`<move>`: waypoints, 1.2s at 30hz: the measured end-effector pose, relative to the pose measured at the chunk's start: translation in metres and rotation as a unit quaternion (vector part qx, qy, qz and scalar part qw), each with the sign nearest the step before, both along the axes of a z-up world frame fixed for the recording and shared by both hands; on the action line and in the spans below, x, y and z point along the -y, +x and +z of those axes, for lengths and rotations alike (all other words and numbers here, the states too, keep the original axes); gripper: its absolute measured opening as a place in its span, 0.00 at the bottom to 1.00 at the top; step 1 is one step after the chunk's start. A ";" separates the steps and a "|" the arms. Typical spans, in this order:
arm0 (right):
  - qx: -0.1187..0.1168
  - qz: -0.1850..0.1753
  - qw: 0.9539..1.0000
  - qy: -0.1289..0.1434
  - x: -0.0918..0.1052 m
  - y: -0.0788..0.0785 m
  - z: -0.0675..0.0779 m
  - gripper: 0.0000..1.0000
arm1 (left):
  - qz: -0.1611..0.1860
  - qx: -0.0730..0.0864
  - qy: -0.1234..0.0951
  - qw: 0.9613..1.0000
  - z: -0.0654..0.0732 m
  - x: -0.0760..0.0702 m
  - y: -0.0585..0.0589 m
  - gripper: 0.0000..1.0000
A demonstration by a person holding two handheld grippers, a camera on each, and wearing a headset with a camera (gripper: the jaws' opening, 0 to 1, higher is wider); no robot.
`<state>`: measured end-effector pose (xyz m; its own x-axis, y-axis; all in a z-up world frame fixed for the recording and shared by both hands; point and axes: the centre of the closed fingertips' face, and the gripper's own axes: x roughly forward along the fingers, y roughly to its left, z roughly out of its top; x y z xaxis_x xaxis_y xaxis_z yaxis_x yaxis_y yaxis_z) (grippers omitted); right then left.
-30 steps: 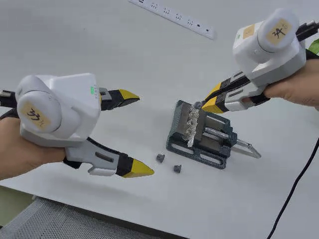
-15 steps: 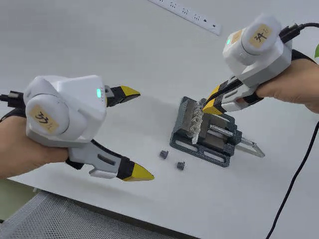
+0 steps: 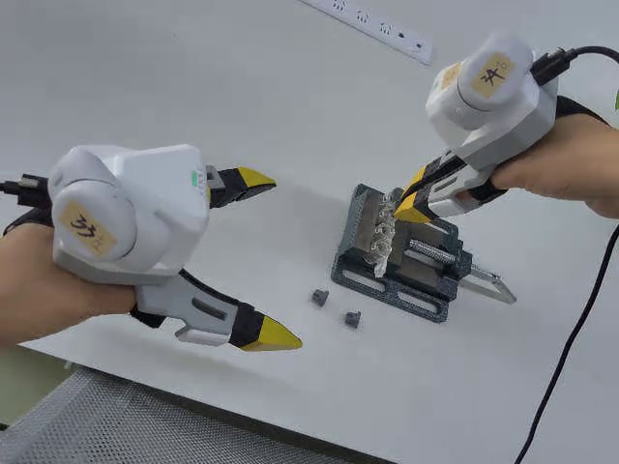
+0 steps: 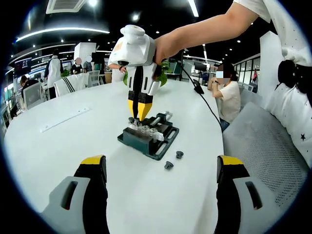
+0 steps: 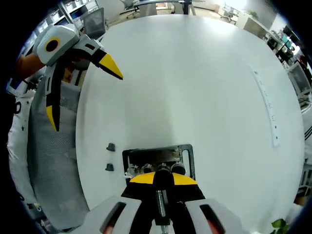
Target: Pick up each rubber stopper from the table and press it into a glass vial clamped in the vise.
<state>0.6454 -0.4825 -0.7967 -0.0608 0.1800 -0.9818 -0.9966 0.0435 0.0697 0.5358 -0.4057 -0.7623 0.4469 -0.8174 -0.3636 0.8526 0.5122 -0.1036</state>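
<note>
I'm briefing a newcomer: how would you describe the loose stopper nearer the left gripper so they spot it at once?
On the white table stands a dark vise holding glass vials. Two small dark stoppers lie loose before its base, on the person's side. The wanted stopper is the one nearer the open left gripper; its twin lies closer to the table's edge.

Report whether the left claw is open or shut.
Open. The yellow-tipped white left claw has its two jaws spread wide apart, with nothing held between them.
</note>
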 end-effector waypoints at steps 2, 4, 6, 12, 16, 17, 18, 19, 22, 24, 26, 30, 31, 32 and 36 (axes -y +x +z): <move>-0.002 0.000 1.000 -0.001 0.000 0.000 -0.001 0.05 | 0.000 0.000 0.000 1.000 -0.001 0.000 0.000 0.93; -0.003 0.000 1.000 -0.005 0.001 -0.001 -0.001 0.05 | 0.000 -0.001 0.000 1.000 -0.001 0.000 0.001 0.93; -0.002 0.004 1.000 -0.009 0.000 -0.001 -0.001 0.05 | 0.000 -0.001 -0.002 1.000 0.000 0.000 0.001 0.92; 0.009 0.023 0.999 -0.026 -0.004 -0.002 -0.001 0.05 | 0.001 -0.002 -0.004 1.000 0.001 0.000 0.000 0.92; 0.011 0.027 0.999 -0.038 -0.004 -0.002 -0.001 0.05 | 0.002 -0.002 -0.005 1.000 0.001 0.000 0.000 0.91; 0.011 0.028 0.999 -0.040 -0.004 -0.002 -0.001 0.06 | 0.002 -0.002 -0.005 1.000 0.001 0.000 -0.001 0.91; 0.011 0.030 0.999 -0.042 -0.004 -0.004 -0.001 0.06 | 0.002 -0.002 -0.006 1.000 0.001 0.000 -0.001 0.91; 0.011 0.031 0.999 -0.044 -0.004 -0.003 -0.001 0.06 | 0.002 -0.003 -0.008 1.000 0.002 0.001 -0.001 0.91; 0.011 0.032 0.998 -0.047 -0.004 -0.002 -0.001 0.06 | 0.002 -0.002 -0.007 1.000 0.002 0.000 -0.001 0.90; 0.011 0.034 0.998 -0.048 -0.005 -0.001 -0.002 0.06 | 0.003 -0.003 -0.007 1.000 0.002 0.000 0.000 0.90; 0.008 0.033 0.998 -0.049 -0.003 -0.001 -0.003 0.06 | 0.003 -0.003 -0.007 1.000 0.002 0.000 0.000 0.90; 0.005 0.025 0.999 -0.040 -0.003 0.000 -0.004 0.06 | 0.002 -0.003 -0.008 1.000 0.003 0.000 0.000 0.90; 0.004 0.019 0.999 -0.037 -0.003 0.001 -0.005 0.06 | 0.002 -0.003 -0.009 1.000 0.004 0.001 0.000 0.90; 0.004 0.016 0.999 -0.035 -0.003 0.002 -0.005 0.06 | 0.002 -0.003 -0.009 1.000 0.004 0.001 0.001 0.90; 0.005 0.009 0.999 -0.032 -0.004 -0.001 -0.005 0.05 | 0.000 -0.003 -0.011 1.000 0.006 0.003 0.001 0.89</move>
